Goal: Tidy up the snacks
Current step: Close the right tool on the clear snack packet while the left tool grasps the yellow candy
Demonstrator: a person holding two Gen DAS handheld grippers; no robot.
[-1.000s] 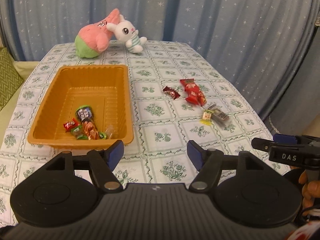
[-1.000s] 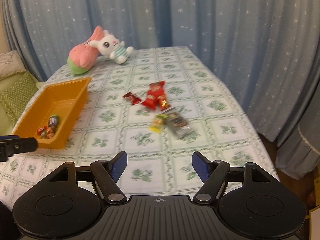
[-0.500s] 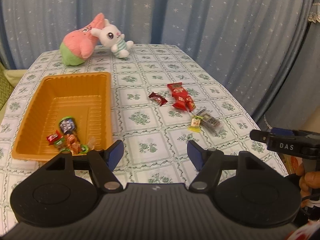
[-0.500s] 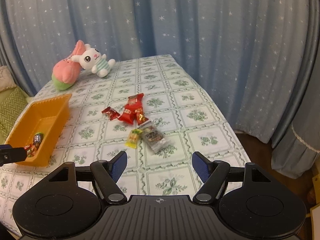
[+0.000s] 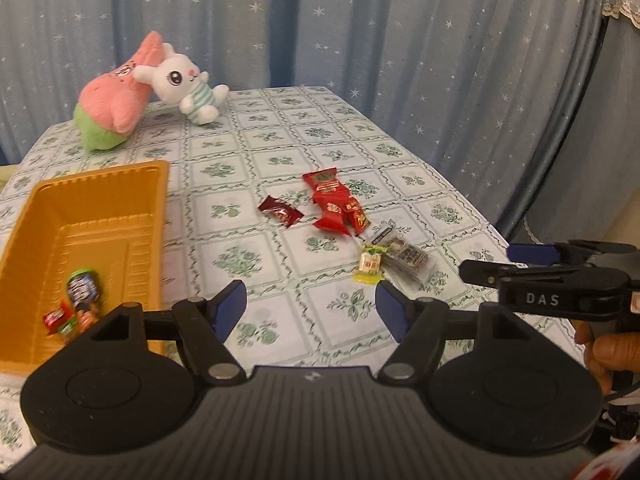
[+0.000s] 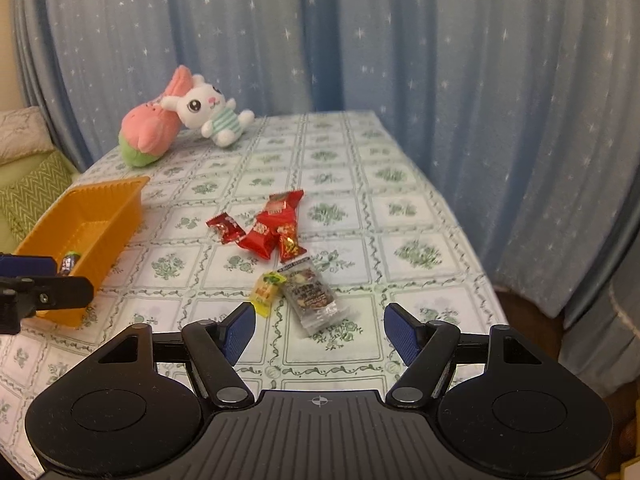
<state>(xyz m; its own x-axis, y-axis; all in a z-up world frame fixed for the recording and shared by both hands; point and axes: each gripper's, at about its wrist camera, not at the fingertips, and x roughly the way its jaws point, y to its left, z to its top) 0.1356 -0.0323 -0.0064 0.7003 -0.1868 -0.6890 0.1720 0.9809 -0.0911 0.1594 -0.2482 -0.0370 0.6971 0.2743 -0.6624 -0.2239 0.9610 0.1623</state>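
Note:
An orange tray (image 5: 132,184) (image 6: 116,200) stands at the table's left and holds several small snacks (image 5: 78,300). Loose on the cloth lie a dark red candy (image 5: 280,211) (image 6: 225,228), red packets (image 5: 334,204) (image 6: 276,224), a yellow candy (image 5: 370,266) (image 6: 267,290) and a clear dark packet (image 5: 404,258) (image 6: 312,296). My left gripper (image 5: 311,310) is open and empty above the near cloth. My right gripper (image 6: 319,332) is open and empty, just short of the clear packet; it also shows in the left wrist view (image 5: 520,262).
A pink plush (image 5: 114,108) (image 6: 150,132) and a white bunny plush (image 5: 184,84) (image 6: 210,110) lie at the table's far end. Blue starred curtains surround the table. A green cushion (image 6: 28,192) sits left of the table. The table's right edge (image 6: 472,264) is near.
Both grippers have swung rightward and forward toward the loose snacks; the tray has slid to the left of both views. Both stay open and empty.

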